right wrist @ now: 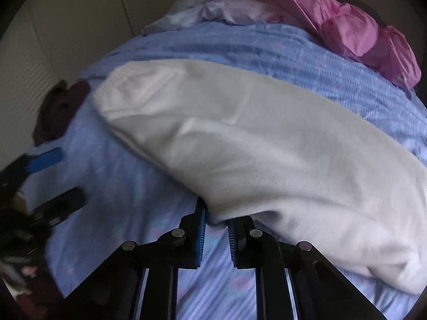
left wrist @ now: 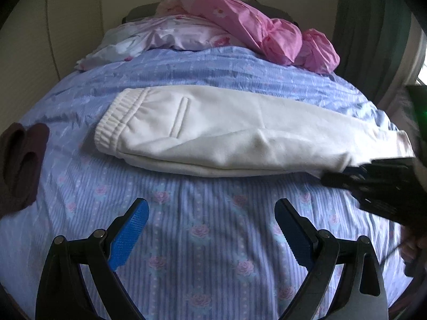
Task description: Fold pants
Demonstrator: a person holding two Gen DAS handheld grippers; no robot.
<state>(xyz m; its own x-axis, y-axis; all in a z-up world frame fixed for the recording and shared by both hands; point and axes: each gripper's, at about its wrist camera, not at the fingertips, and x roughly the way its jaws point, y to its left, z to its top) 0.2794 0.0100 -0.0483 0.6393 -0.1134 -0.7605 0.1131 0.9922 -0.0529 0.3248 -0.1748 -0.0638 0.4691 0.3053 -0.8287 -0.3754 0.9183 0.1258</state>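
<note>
White pants [left wrist: 213, 130] lie folded lengthwise, one leg on the other, across a blue floral bedspread [left wrist: 202, 229], with the waistband at the left. My left gripper [left wrist: 212, 213] is open and empty above the bedspread, in front of the pants. My right gripper [right wrist: 216, 218] is nearly closed, its blue pads close together at the near edge of the pants [right wrist: 267, 144]; a bit of the white fabric edge sits between the fingertips. In the left wrist view the right gripper [left wrist: 347, 176] shows at the leg end of the pants.
A dark maroon garment [left wrist: 21, 160] lies at the left edge of the bed. Pink bedding [left wrist: 256, 26] and a pale floral pillow [left wrist: 165, 37] are piled at the far end. A wall is on the left and a curtain [left wrist: 373, 34] on the right.
</note>
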